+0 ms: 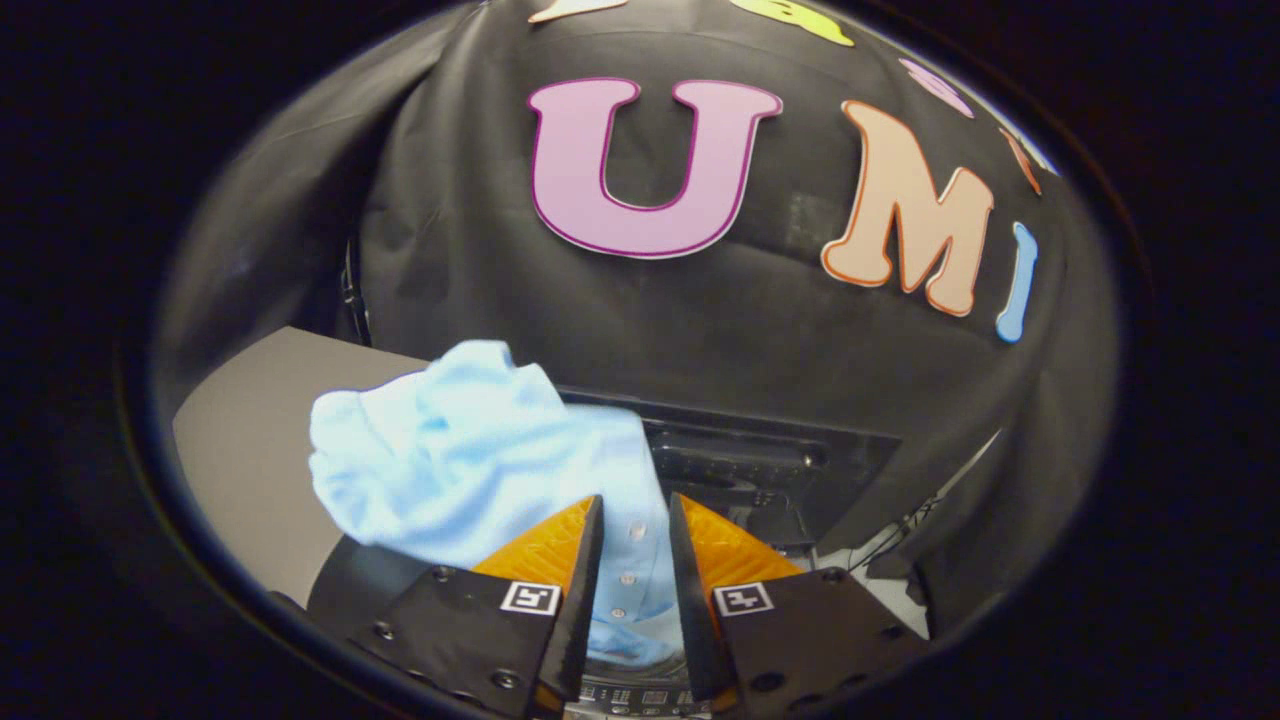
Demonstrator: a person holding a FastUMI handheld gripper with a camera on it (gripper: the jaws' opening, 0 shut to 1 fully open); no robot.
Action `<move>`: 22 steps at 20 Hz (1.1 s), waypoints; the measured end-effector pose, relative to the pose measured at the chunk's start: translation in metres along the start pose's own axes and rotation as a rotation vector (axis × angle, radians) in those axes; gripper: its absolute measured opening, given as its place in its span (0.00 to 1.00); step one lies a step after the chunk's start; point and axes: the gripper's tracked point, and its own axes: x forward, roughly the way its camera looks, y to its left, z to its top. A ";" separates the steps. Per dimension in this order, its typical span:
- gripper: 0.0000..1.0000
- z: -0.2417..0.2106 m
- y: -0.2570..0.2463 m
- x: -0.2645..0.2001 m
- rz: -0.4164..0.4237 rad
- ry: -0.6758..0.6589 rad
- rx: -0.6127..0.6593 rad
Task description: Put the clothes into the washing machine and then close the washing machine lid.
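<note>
My hand-held gripper (636,530), its two fingers clenched on a light blue buttoned shirt (470,460), holds the garment lifted; the button strip runs between the fingers and the bulk bunches just ahead of them and to their left. The shirt is therefore not yet in the washing machine (760,470), whose dark top and control strip lie beyond and below the fingers; I judge loading and lid closing both remain. I cannot tell where the lid stands. A pale surface (250,440) lies beyond the shirt; cables (890,540) trail beside the machine.
</note>
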 end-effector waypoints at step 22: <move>0.93 0.082 -0.006 0.045 -0.046 -0.186 0.051</move>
